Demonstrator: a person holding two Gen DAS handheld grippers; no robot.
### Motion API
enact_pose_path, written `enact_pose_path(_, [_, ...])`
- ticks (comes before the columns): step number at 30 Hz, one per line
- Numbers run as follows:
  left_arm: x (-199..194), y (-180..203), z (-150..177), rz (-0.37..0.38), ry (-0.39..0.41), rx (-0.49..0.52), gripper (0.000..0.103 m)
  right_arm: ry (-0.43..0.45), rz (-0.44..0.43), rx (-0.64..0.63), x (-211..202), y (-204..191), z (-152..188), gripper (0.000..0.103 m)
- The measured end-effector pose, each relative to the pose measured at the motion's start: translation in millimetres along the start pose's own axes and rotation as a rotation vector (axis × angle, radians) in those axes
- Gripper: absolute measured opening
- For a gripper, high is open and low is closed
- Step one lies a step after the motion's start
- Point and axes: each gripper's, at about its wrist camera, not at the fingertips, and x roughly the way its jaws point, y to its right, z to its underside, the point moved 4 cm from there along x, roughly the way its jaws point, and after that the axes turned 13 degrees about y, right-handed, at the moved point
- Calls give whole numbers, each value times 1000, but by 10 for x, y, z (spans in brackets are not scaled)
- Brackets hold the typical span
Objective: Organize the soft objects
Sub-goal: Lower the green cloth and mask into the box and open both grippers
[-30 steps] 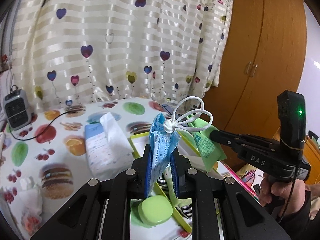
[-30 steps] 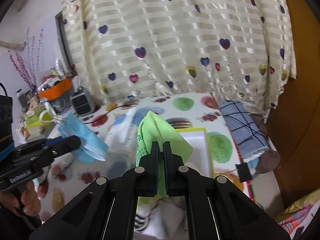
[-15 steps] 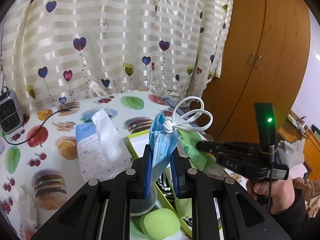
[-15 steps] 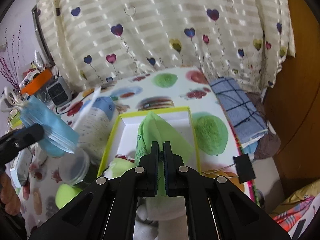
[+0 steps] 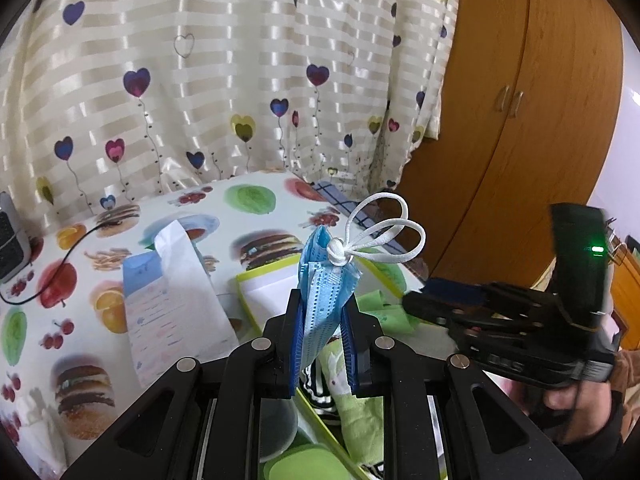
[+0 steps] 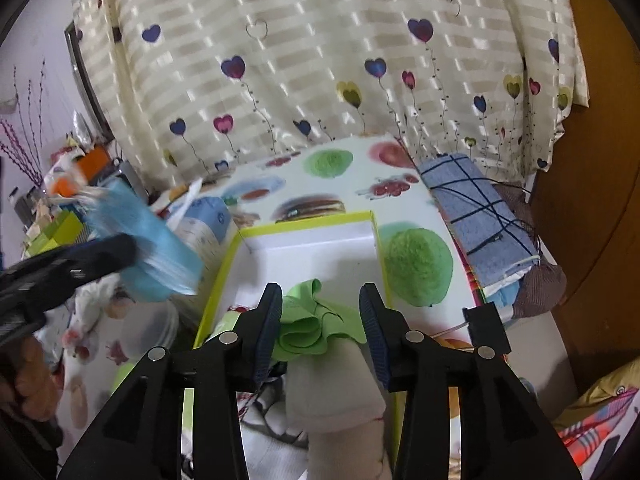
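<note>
Holding a folded blue mask [image 5: 326, 300] upright: left gripper [image 5: 323, 344], fingers pinched. Right gripper [image 6: 320, 318]: jaws just opened, apart around green cloth [image 6: 310, 322] lying in yellow-rimmed box [image 6: 304, 222].

Soft even light, fisheye edges, motion blur.

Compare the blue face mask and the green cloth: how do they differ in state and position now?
The blue face mask is clamped in the left claw and held up above the table; the green cloth lies crumpled in the yellow-rimmed box, between the pads of the right claw, whose jaws have just been opening. The face mask hangs folded flat with white ear loops tied on top; the cloth is bunched. Both are soft, thin items.
</note>
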Motion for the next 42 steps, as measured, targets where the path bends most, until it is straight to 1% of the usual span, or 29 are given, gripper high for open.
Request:
enact_pose_path(6, [282, 21, 119, -18, -73, 20, 17, 13, -18, 15, -114, -19, 45, 42])
enact_pose_path(10, [422, 46, 174, -11, -110, 29, 21, 17, -23, 20, -145, -5, 58, 42])
enact_pose_path(15, [442, 61, 164, 7, -105, 31, 35, 22, -22, 26, -171, 19, 58, 42])
enact_pose_path(16, [434, 58, 154, 13, -101, 28, 36, 24, -22, 27, -178, 23, 59, 42])
enact_pose_path(20, [357, 67, 79, 20, -68, 33, 41, 29, -24, 26, -205, 15, 55, 42])
enact_pose_path(27, [117, 20, -24, 19, -22, 3, 41, 33, -29, 26, -249, -20, 59, 42])
enact_pose_path(33, [-138, 46, -13, 17, 0, -3, 41, 47, -47, 25, -346, -115, 53, 42])
enact_pose_path(42, [-517, 29, 99, -32, 18, -29, 41, 63, -82, -21, -531, -380, 89, 42])
